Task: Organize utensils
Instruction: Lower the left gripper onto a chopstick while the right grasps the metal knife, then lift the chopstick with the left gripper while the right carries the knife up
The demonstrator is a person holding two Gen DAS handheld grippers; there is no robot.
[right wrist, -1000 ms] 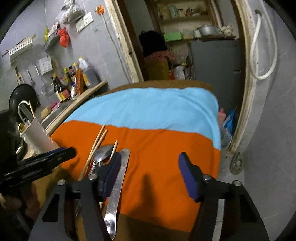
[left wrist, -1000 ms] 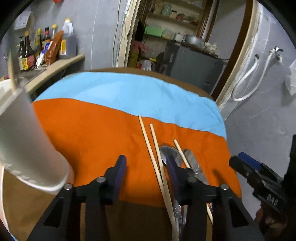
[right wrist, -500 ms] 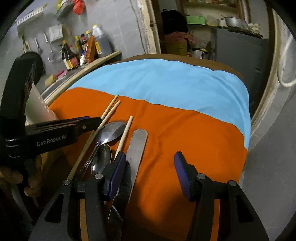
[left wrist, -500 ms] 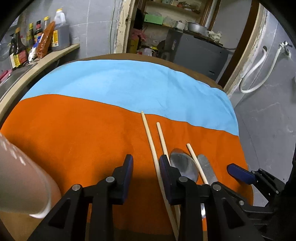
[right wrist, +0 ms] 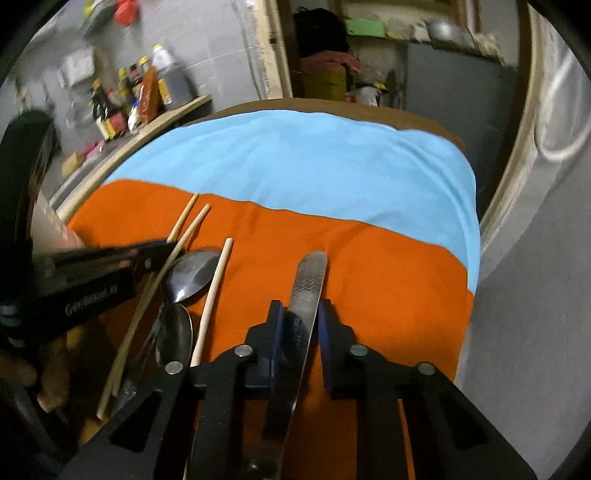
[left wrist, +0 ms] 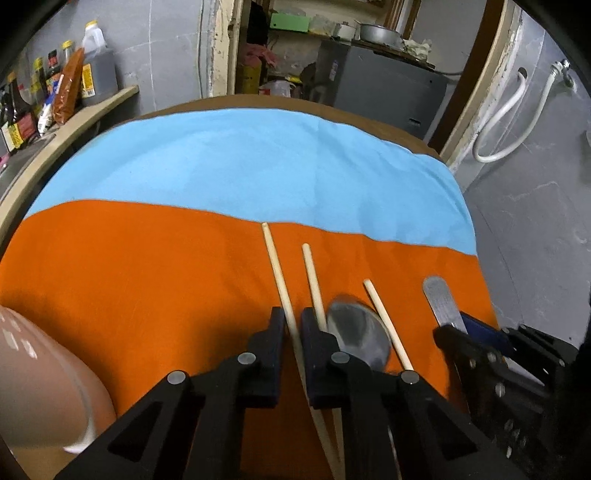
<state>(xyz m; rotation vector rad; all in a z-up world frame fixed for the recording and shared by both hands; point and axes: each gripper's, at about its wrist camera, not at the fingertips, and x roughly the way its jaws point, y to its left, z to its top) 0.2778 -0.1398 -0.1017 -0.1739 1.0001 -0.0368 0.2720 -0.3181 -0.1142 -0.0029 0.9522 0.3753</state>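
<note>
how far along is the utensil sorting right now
Nothing looks put away yet. In hand: the left gripper is closing around one chopstick, and the right gripper is closing around the flat metal utensil. Left on the orange cloth: two more chopsticks, a spoon and a second spoon beside it.

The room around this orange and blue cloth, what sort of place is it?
Probably a home kitchen: sauce and oil bottles line a side counter, a metal pot sits by cluttered pantry shelves, and wooden chopsticks lie out.
</note>
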